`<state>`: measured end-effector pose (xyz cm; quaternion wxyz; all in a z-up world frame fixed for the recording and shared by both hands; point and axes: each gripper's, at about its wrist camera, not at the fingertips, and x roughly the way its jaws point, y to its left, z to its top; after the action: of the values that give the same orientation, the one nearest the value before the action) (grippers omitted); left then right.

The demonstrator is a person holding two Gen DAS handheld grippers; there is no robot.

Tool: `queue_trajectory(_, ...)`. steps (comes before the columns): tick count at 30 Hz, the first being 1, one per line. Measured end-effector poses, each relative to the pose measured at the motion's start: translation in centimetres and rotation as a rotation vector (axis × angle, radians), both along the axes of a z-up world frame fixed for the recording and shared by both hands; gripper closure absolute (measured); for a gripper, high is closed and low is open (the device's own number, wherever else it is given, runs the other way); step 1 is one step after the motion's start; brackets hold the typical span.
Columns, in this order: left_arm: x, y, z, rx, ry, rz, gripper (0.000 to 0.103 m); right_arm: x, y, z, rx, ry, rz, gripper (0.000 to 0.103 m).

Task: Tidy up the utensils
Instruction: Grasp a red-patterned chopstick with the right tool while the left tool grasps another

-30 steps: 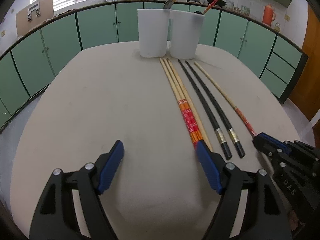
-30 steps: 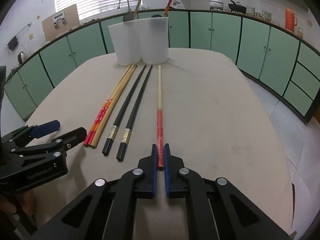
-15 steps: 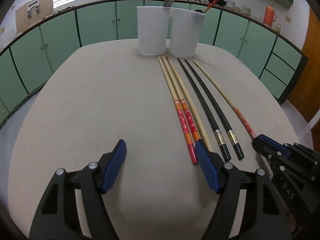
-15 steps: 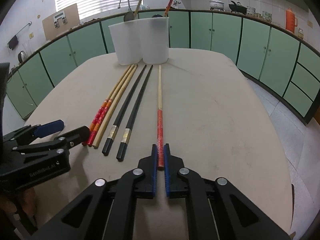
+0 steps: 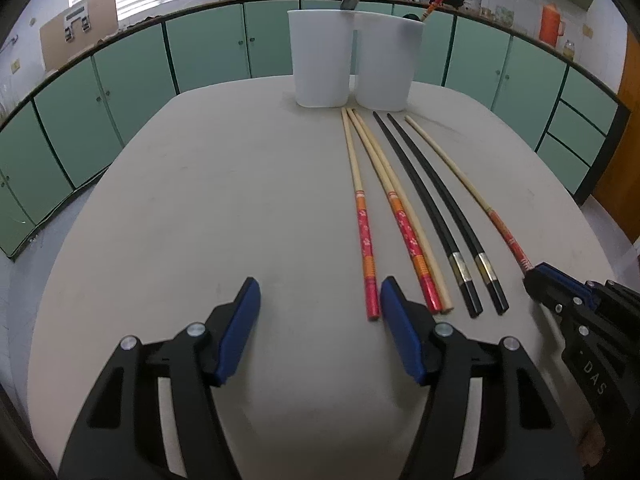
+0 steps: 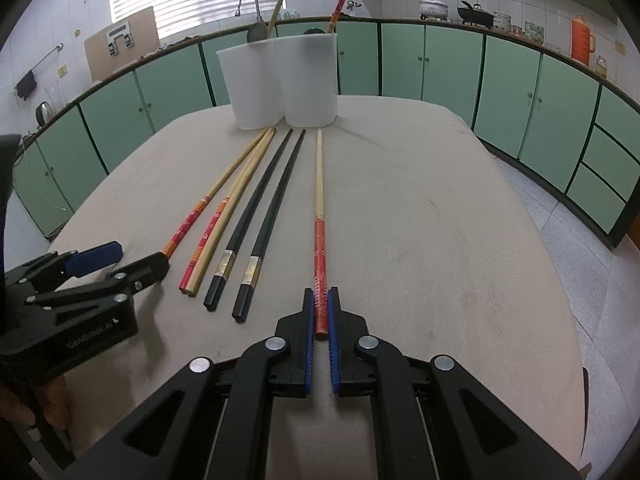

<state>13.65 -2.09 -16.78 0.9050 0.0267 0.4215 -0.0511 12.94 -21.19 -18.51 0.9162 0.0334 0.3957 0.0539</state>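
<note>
Right gripper [image 6: 320, 312] clamped on the red end of a lone chopstick [image 6: 319, 184].
Left gripper [image 5: 320, 312] stood wide apart, low over the surface [image 5: 200, 200], its right finger just beside a red-ended chopstick [image 5: 362, 216]; two white cups [image 6: 280, 80] stood beyond.

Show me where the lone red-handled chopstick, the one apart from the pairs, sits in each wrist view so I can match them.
Left wrist: lone red-handled chopstick is the rightmost stick, its red end at the right gripper.
Right wrist: it runs up the centre, red end between the right gripper fingers.
Shared landmark: two white cups at the table's far end.
</note>
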Motion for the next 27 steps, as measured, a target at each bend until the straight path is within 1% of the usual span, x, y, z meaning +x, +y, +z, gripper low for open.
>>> queue_trajectory(3,-0.3,0.1,0.0,0.0,-0.005,0.01,0.043,0.0,0.0,0.0,-0.008,-0.002,0.0,0.096)
queue_trajectory(5,-0.5,-0.1,0.0,0.007,-0.014,0.012,0.055,-0.1,0.1,0.0,-0.009,-0.003,0.0,0.096)
queue_trajectory(6,-0.6,-0.2,0.1,0.011,-0.019,0.01,0.06,-0.1,0.1,0.0,-0.009,-0.003,0.0,0.096)
queue_trajectory(8,-0.7,-0.2,0.1,0.013,-0.024,0.006,0.078,-0.1,0.1,0.0,-0.01,-0.004,0.001,0.096)
queue_trajectory(11,-0.7,0.0,0.2,0.001,-0.023,0.012,0.097,-0.2,-0.1,0.1,0.001,-0.009,0.001,0.097)
queue_trajectory(14,-0.6,0.4,0.4,-0.028,-0.018,0.006,0.098,-0.4,-0.4,0.6,0.013,-0.026,-0.005,0.097)
queue_trajectory(16,-0.6,0.5,1.0,-0.033,-0.033,0.009,0.098,-0.7,-0.7,1.3,0.01,-0.049,-0.01,0.097)
queue_trajectory(25,-1.6,0.9,5.9,-0.017,-0.169,0.01,0.098,-1.9,-1.9,5.6,-0.006,-0.173,-0.034,0.097)
queue_trajectory(27,-2.0,1.0,7.4,-0.017,-0.213,0.011,0.098,-1.9,-2.2,6.6,-0.002,-0.197,-0.034,0.097)
